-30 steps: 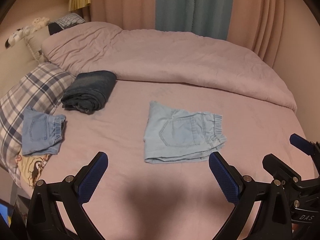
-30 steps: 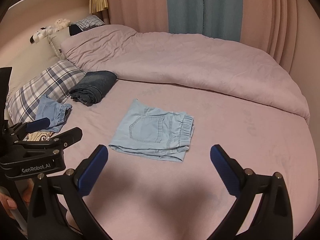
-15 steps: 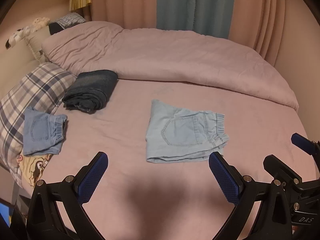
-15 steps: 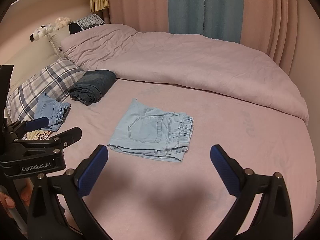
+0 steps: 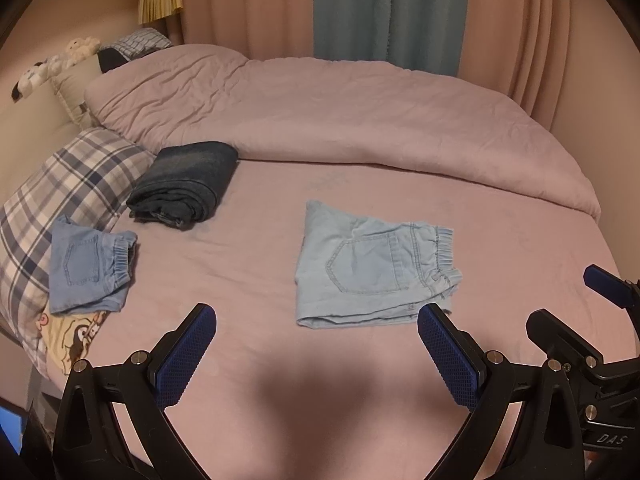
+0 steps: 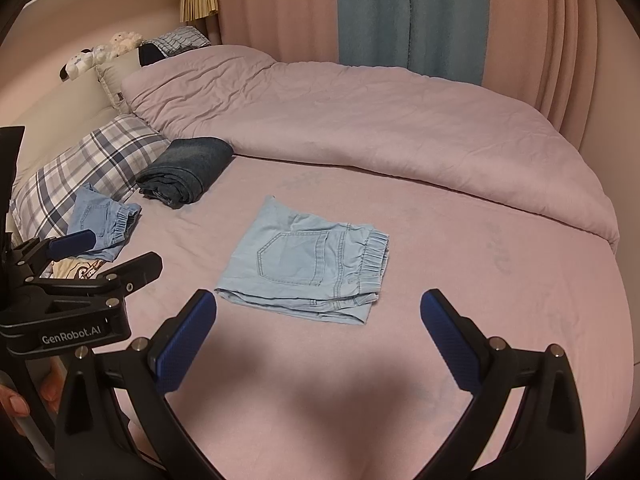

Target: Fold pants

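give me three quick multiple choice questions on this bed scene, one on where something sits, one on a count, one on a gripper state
1. Where does the dark rolled jeans bundle lie?
A. against the plaid pillow
B. on top of the duvet
C. on the light blue pants

2. How many denim garments are on the bed?
A. one
B. three
C. five

3. How are both grippers?
A. open, holding nothing
B. shut on the pants
C. one open, one shut

Answers:
1 A: the dark rolled jeans bundle sits beside the plaid pillow.
2 B: the bundle, the light blue pants and the small folded pair.
3 A: the left gripper and the right gripper stand wide apart, above the sheet.
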A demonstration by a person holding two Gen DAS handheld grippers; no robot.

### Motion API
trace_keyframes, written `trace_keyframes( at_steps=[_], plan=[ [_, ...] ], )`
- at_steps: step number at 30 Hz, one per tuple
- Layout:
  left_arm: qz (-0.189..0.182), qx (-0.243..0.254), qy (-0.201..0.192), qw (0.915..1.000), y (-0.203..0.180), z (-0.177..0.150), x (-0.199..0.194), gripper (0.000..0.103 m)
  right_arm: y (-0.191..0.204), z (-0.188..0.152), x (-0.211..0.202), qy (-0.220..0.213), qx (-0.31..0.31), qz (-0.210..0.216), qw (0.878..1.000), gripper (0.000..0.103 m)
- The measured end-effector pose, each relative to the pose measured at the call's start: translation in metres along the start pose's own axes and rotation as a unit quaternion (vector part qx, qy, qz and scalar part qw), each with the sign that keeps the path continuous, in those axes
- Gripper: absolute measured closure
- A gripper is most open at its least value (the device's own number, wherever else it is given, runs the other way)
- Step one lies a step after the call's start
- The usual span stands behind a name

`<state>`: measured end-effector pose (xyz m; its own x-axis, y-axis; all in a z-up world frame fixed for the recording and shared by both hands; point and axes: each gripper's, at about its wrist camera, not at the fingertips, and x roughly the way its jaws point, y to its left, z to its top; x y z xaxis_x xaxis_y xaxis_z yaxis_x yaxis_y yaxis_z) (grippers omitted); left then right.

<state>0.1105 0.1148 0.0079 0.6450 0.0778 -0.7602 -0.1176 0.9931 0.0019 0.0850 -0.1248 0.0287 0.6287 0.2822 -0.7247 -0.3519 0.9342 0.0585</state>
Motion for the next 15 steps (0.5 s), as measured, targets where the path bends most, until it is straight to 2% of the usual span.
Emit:
trace_keyframes(
  at_steps=[15],
  plan=[
    [-0.003, 0.009, 0.003, 0.9999, 0.0028, 0.0058, 0.0044, 0.003, -0.0006, 0.0003, 0.0024, 0.001, 0.000, 0.000, 1.000, 0.000]
  ],
)
